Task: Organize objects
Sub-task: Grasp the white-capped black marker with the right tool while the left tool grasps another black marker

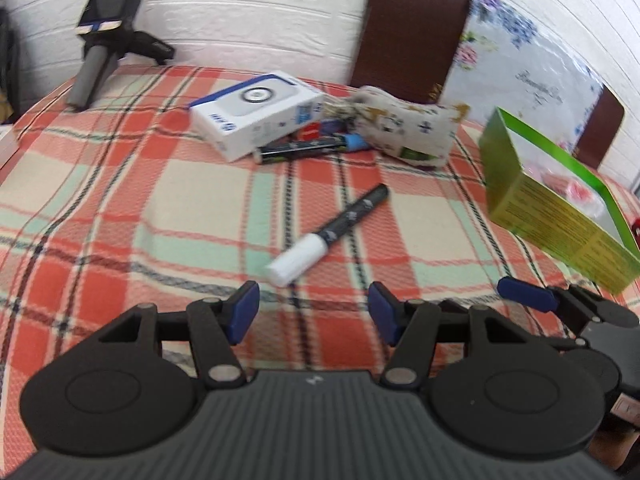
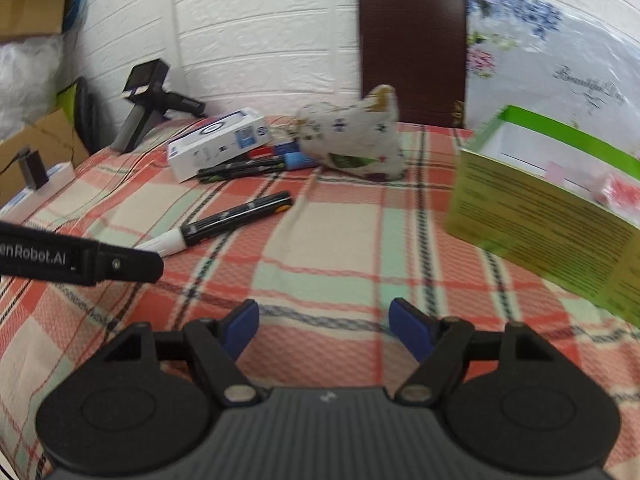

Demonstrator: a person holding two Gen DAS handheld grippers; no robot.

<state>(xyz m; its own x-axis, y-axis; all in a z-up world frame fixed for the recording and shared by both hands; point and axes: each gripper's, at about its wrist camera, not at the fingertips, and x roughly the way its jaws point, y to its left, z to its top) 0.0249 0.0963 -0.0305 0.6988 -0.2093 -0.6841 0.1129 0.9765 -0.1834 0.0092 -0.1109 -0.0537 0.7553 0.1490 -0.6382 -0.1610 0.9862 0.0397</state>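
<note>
A woven plaid cloth point(image 1: 120, 184) in red, cream and mint covers the table, its weave coarse and slightly puckered. Near the middle lies a slim cylindrical marker point(image 1: 328, 236) with a black printed barrel and a white cap. Its long axis runs diagonally: the white cap points toward the near edge, the black end toward the far edge. Toward the far edge, a glossy white cardboard box point(image 1: 256, 114) with blue trim sits touching a few more dark pens point(image 1: 304, 147) and a soft, lumpy printed fabric pouch point(image 1: 408, 128). A rigid green cardboard box point(image 1: 556, 208), open at the top, stands at the right edge.

The left gripper point(image 1: 314, 312) hangs just short of the marker's cap, blue pads spread, nothing between them. The right gripper point(image 2: 324, 330) is opening over bare cloth, likewise empty.
</note>
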